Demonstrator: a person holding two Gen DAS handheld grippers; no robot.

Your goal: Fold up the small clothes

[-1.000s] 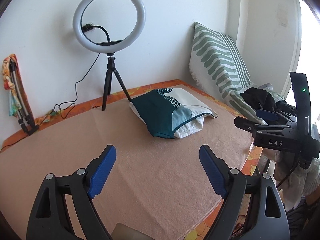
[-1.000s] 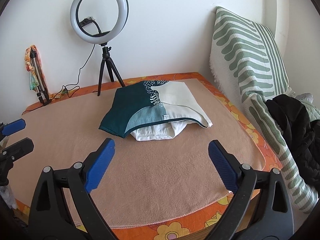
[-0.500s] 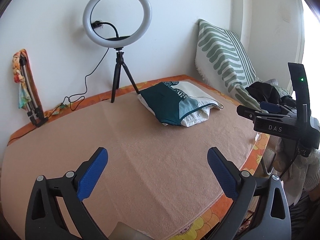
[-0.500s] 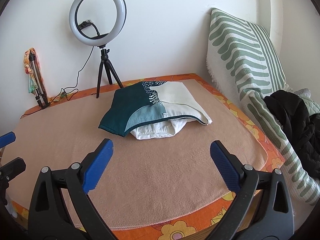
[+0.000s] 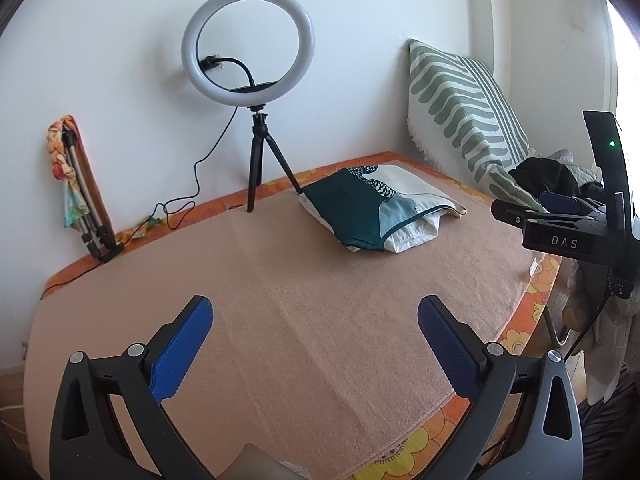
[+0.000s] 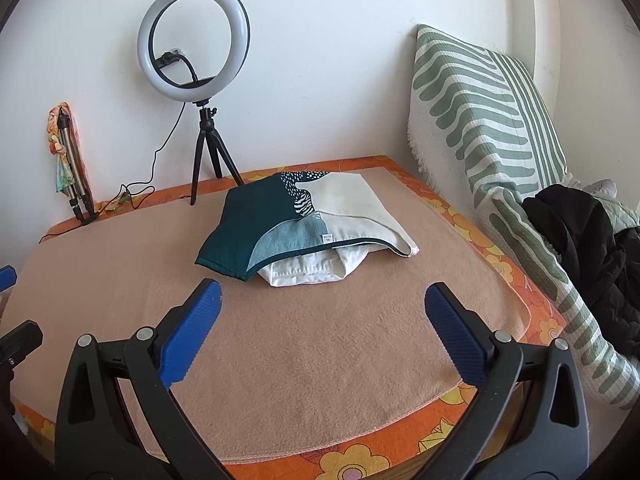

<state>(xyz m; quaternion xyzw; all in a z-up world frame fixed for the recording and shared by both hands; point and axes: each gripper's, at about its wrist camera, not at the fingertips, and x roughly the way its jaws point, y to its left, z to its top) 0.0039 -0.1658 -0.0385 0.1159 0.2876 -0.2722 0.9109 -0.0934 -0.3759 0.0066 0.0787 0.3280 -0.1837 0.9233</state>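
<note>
A folded stack of small clothes, a teal and cream patterned piece (image 6: pixel 288 224) on top of a white piece (image 6: pixel 308 272), lies at the back of the peach blanket (image 6: pixel 320 344); it also shows in the left wrist view (image 5: pixel 372 208). My left gripper (image 5: pixel 314 320) is open and empty above the blanket's front. My right gripper (image 6: pixel 320 312) is open and empty just in front of the stack; its body shows at the right of the left wrist view (image 5: pixel 560 236).
A ring light on a tripod (image 6: pixel 200 92) stands at the back by the wall, with a folded tripod (image 6: pixel 68 168) at the left. A green striped cushion (image 6: pixel 480 120) and a pile of dark clothes (image 6: pixel 588 248) lie at the right.
Both grippers have drawn back from the stack, which now looks farther off in the left wrist view. The jaws stayed open. The stack has not moved.
</note>
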